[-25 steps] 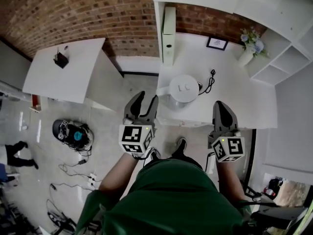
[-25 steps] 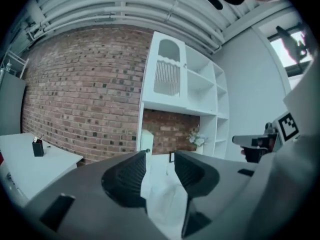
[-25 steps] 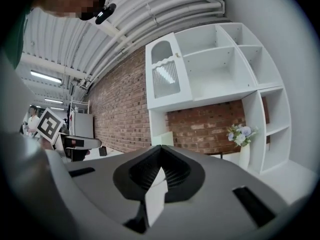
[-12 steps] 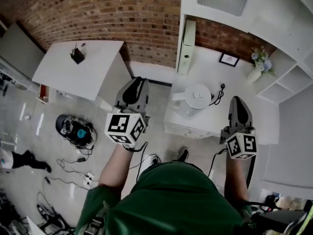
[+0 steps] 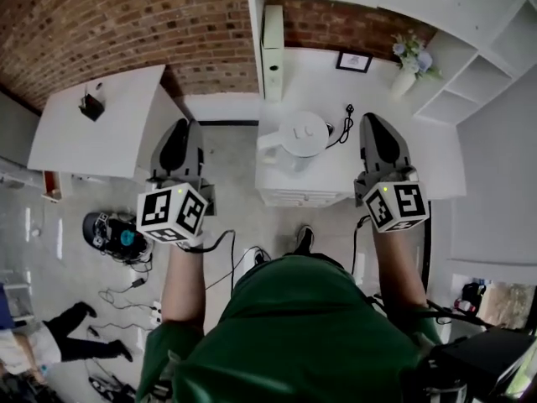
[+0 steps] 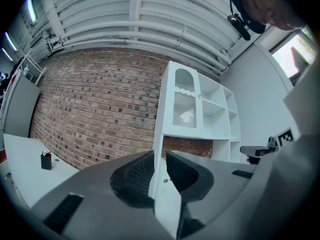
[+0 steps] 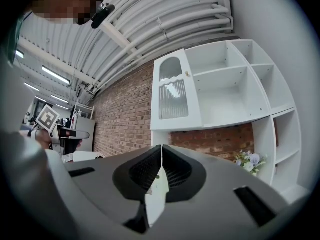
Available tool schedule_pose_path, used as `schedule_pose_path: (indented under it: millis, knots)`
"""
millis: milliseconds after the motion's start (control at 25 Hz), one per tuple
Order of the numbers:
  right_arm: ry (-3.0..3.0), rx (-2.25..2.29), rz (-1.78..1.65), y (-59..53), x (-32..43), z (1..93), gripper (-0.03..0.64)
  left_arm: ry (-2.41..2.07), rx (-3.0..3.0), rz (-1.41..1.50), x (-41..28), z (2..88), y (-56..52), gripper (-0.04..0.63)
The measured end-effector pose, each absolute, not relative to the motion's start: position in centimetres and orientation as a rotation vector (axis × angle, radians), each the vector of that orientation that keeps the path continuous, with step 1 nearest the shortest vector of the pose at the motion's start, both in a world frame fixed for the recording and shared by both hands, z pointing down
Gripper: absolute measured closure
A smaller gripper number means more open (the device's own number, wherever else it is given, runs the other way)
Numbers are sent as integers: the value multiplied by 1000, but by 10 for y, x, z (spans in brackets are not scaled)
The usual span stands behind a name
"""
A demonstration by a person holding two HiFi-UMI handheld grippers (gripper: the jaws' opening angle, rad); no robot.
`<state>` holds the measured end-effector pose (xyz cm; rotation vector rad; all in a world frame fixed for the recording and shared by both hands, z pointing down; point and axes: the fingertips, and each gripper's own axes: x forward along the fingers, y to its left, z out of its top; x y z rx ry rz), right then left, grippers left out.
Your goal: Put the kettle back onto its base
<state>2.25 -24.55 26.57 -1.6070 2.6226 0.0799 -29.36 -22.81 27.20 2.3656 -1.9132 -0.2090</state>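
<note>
Bright, even light from ceiling strips (image 7: 54,74). A window (image 6: 300,53) glares at my left gripper view's edge. Pictures bulge; gripper views' corners go black. The kettle (image 5: 300,134) washes into the white counter (image 5: 323,86).

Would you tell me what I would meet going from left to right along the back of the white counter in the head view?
Tall pale upright box → small framed picture → vase of flowers. The kettle stands nearer the counter's front and overlaps the box's place, so I leave it out.
</note>
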Motion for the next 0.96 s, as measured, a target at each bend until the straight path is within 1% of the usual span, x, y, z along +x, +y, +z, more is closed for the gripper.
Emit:
schedule_pose_path:
  millis: [640, 960]
  knots:
    - [2618, -1608, 37, -260, 45, 277, 604, -1862, 2358, -138, -262, 295, -248, 509]
    - [2626, -1587, 35, -290, 57, 286, 605, -1852, 2350, -104, -244, 312, -280, 509]
